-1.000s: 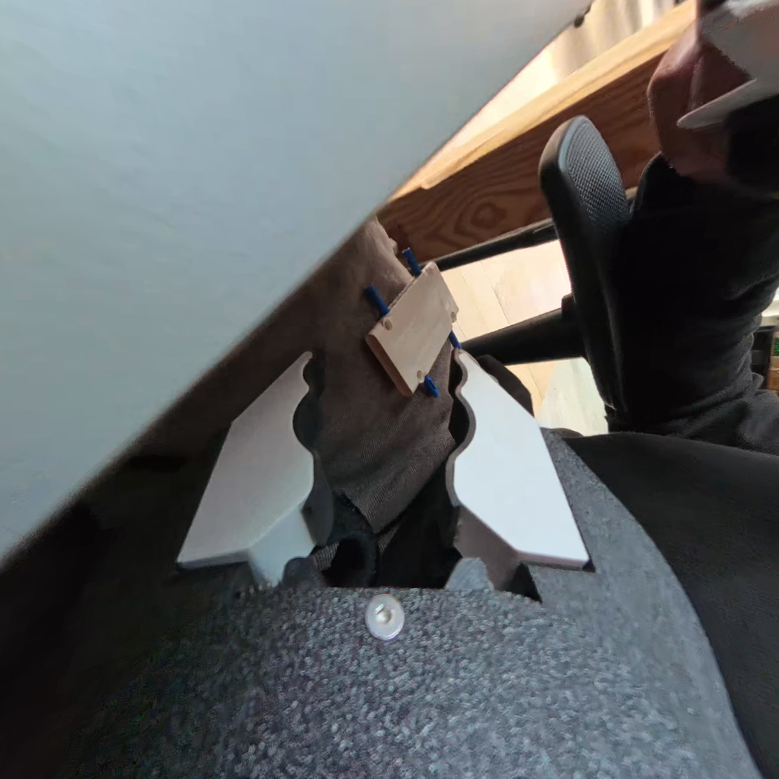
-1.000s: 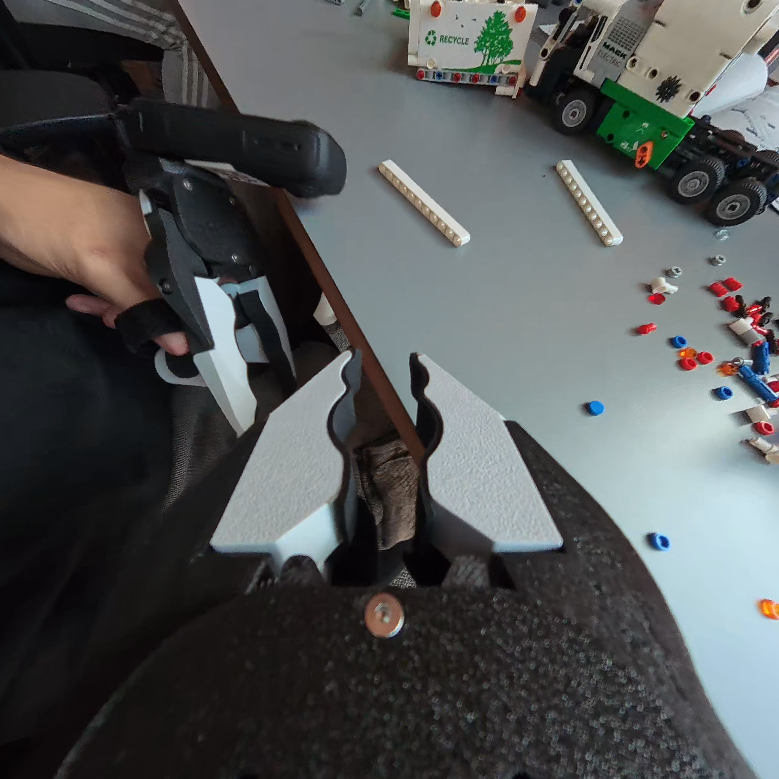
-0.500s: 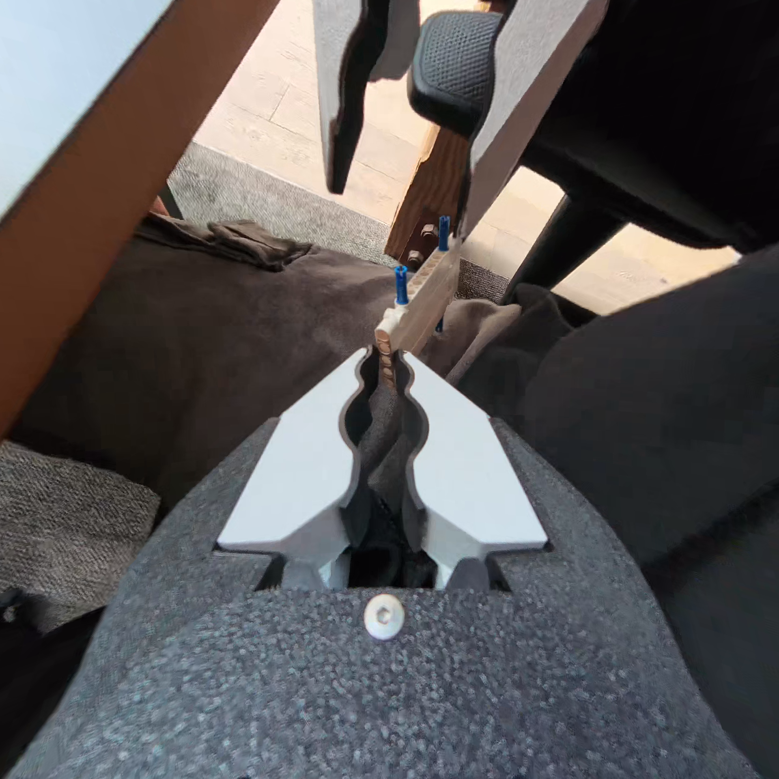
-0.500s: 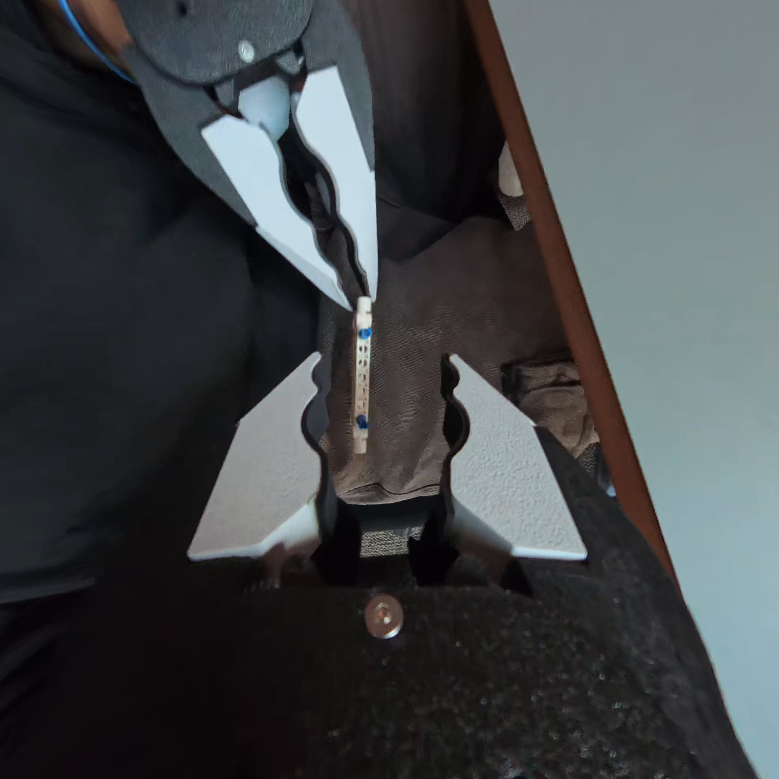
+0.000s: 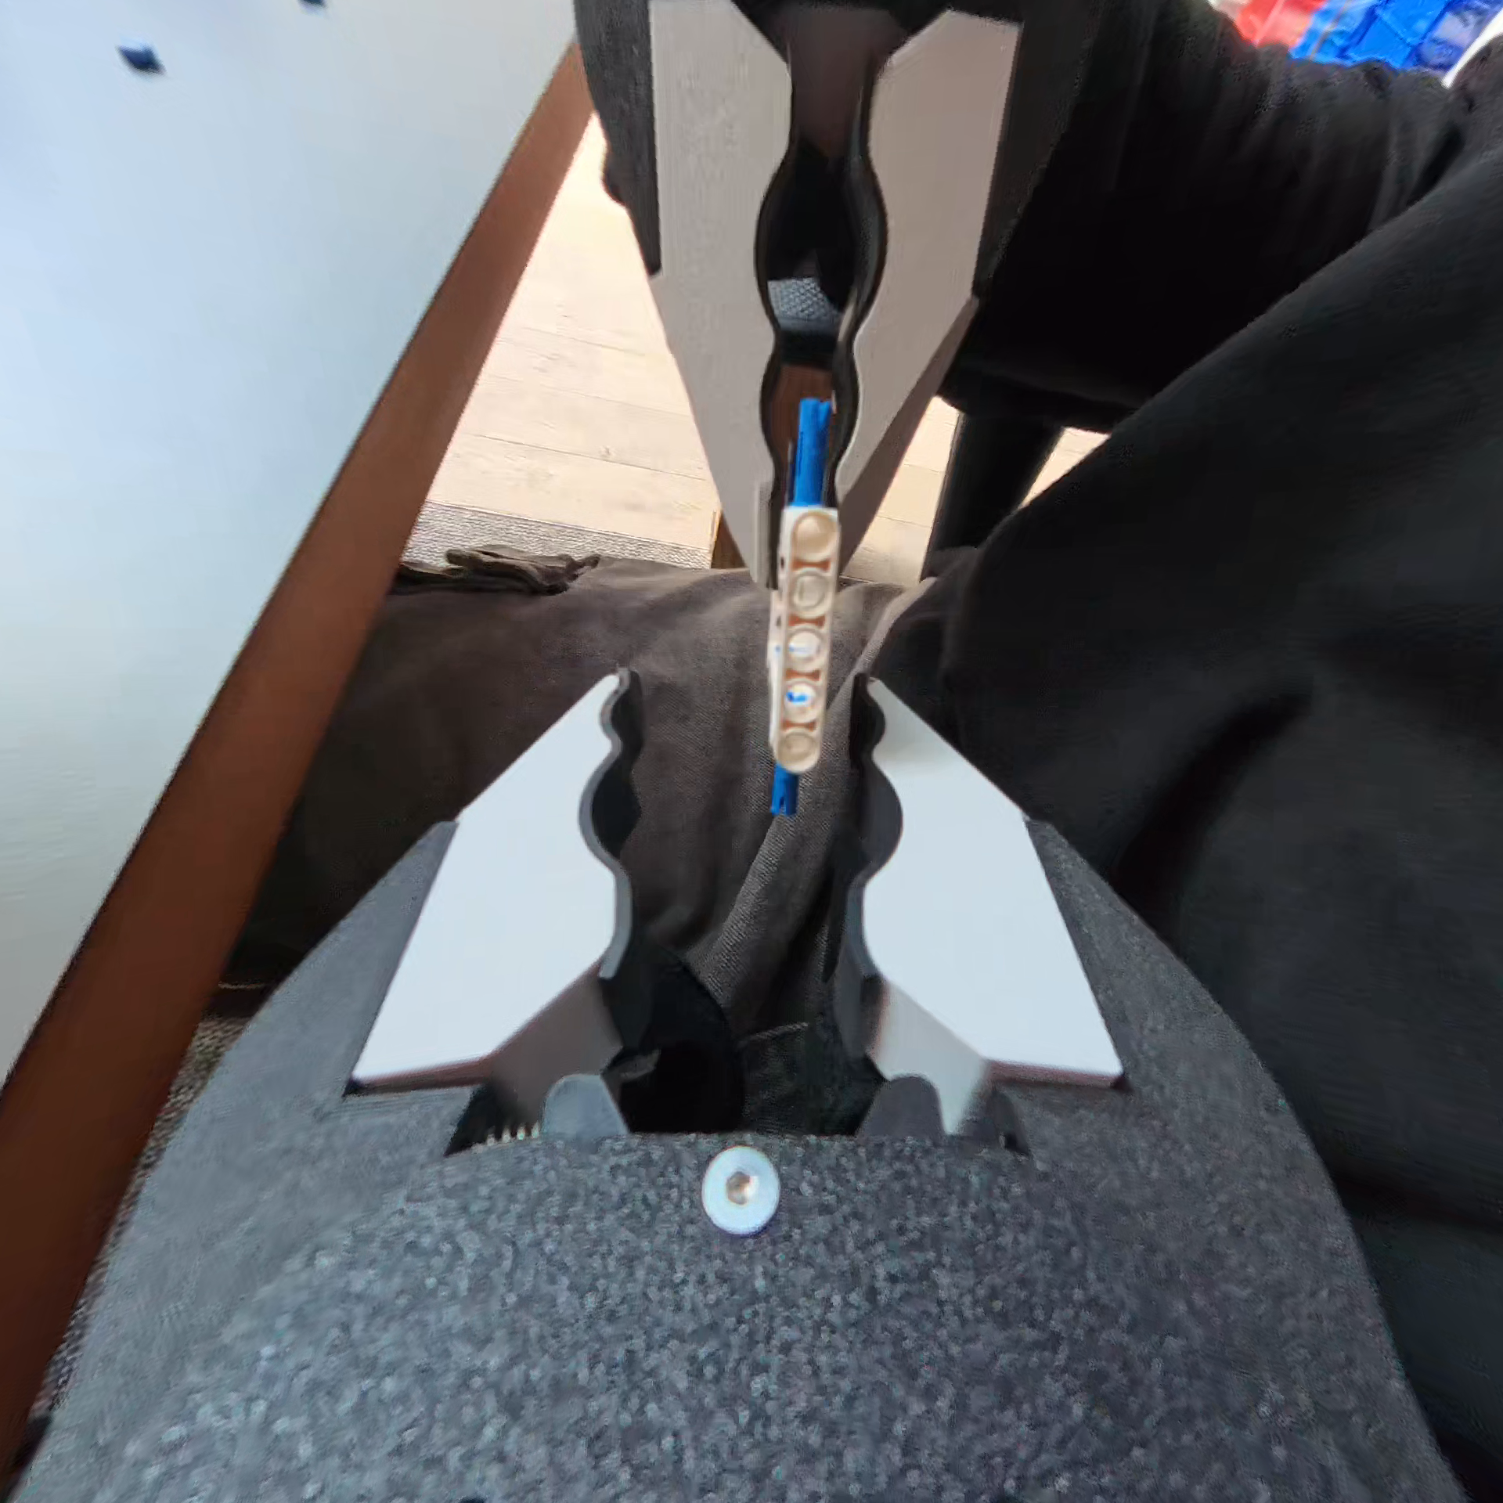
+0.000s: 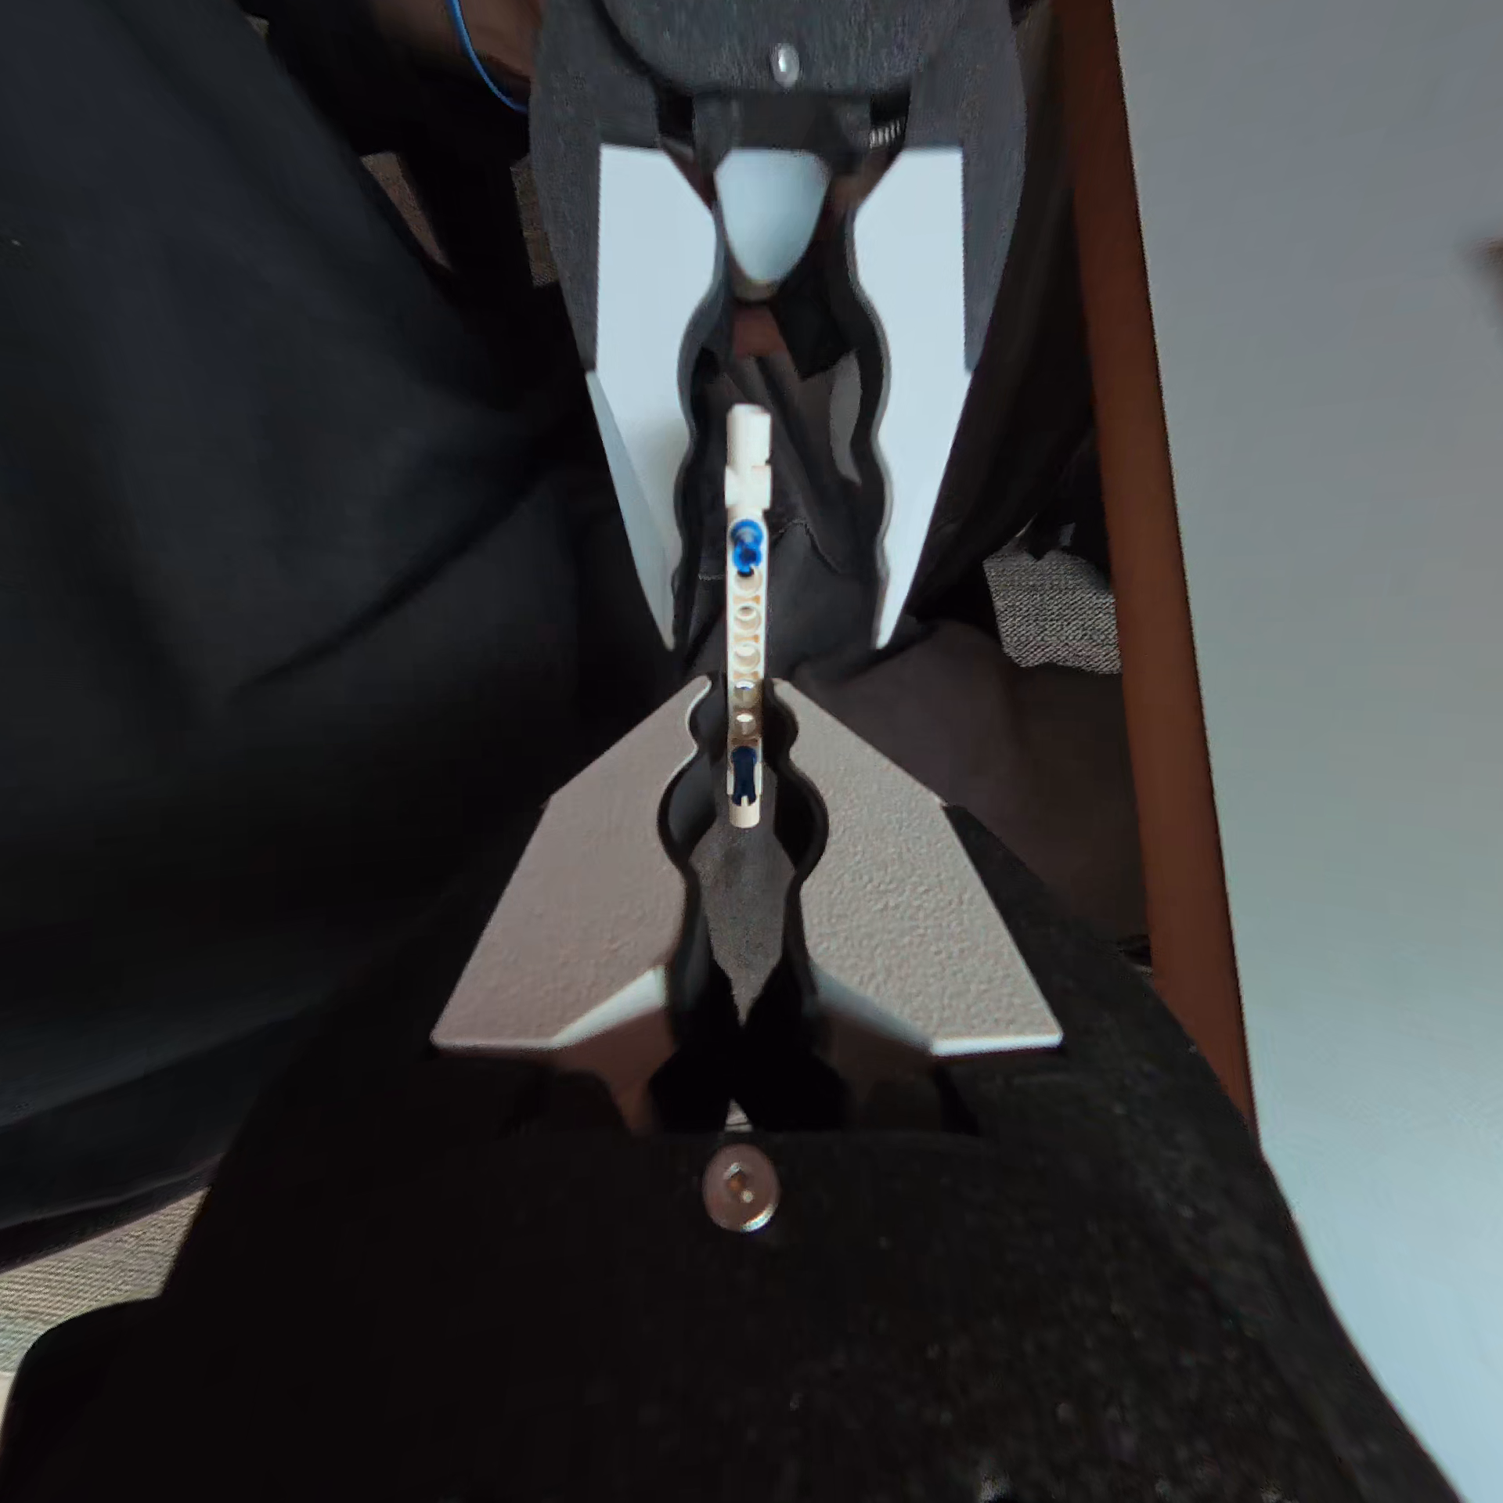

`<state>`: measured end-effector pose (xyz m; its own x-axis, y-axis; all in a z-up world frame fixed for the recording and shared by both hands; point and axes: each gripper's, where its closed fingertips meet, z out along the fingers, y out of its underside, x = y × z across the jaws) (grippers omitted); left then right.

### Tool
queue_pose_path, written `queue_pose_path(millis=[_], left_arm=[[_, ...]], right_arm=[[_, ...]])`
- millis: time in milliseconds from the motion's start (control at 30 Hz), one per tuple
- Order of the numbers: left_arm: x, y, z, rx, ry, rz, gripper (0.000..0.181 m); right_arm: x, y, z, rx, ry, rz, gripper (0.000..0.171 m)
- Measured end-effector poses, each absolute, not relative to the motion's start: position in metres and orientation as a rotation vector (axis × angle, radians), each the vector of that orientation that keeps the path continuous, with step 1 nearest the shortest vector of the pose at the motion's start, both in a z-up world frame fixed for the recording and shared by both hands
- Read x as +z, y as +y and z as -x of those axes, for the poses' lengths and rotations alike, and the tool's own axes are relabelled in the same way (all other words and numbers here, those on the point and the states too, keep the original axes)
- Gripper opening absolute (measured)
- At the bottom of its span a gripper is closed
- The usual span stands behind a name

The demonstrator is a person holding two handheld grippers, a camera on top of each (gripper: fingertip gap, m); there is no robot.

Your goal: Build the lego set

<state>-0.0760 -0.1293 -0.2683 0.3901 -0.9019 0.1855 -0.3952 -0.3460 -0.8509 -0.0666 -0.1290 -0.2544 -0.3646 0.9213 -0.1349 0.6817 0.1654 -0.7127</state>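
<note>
A: Right wrist view puts the white lego beam (image 6: 746, 651) dead centre, end-on and thin, with the right claw (image 6: 746, 691) pinched onto its near half. Two blue pins (image 6: 746, 543) stick through it, one at the far part, one back between the tips.

B: Left wrist view has the same beam (image 5: 801, 642) hanging from the far claw (image 5: 801, 496), its row of round holes facing the lens. A blue pin (image 5: 809, 451) shows above it and another below. Where exactly the tips bite is hard to make out; the pin covers part of the contact.

A: And the left claw (image 5: 744, 691)?

B: Spread wide, gripping nothing. The beam's lower end sits between its tips, nearer the right finger; whether it touches, I cannot tell.

A: From the right side the left claw (image 6: 777, 638) looks the same, parted on either side of the beam's far end. A white stub on that far end shows here; I cannot find it in the other view.

B: Everything sits off the worktop (image 5: 203, 366), over dark trousers (image 5: 504, 732). The grey top and its brown edge run up the left, cut off by the frame. A small blue speck on it is too blurred to name.

A: Here the worktop (image 6: 1342, 569) is on the right, blurred. Only the left view shows the pale wooden floor (image 5: 569, 390) and a black chair leg (image 5: 988, 480).
</note>
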Motion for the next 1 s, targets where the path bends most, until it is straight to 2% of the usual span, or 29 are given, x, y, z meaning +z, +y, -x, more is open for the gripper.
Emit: queue_pose_path(millis=[33, 67, 167, 333, 467, 533, 700, 1000], left_arm=[[-0.267, -0.132, 0.073, -0.889, 1.126, 1.901, 0.042], [-0.265, -0.133, 0.071, -0.884, 1.133, 1.88, 0.032], [-0.27, -0.131, 0.074, -0.751, 1.19, 1.867, 0.02], [-0.234, -0.119, 0.096, -0.712, 1.033, 1.726, 0.0], [-0.201, -0.124, 0.096, -0.79, 0.969, 1.576, 0.0], [-0.196, -0.129, 0.093, -0.844, 0.954, 1.547, 0.0], [-0.19, -0.136, 0.087, -0.884, 0.955, 1.517, 0.004], [-0.192, -0.142, 0.085, -0.929, 0.977, 1.53, 0.0]], right_arm=[[-0.253, -0.132, 0.071, 0.984, -2.139, 1.51, 0.006], [-0.255, -0.135, 0.074, 0.929, -2.169, 1.501, 0.006], [-0.264, -0.128, 0.082, 0.726, -2.181, 1.477, 0.006], [-0.242, -0.103, 0.083, 0.796, -1.91, 1.416, 0.023], [-0.224, -0.123, 0.093, 1.084, -1.873, 1.394, 0.027], [-0.215, -0.12, 0.096, 1.061, -1.846, 1.351, 0.007], [-0.216, -0.136, 0.096, 1.091, -1.923, 1.346, 0.007], [-0.218, -0.141, 0.095, 1.118, -1.957, 1.386, 0.007]])
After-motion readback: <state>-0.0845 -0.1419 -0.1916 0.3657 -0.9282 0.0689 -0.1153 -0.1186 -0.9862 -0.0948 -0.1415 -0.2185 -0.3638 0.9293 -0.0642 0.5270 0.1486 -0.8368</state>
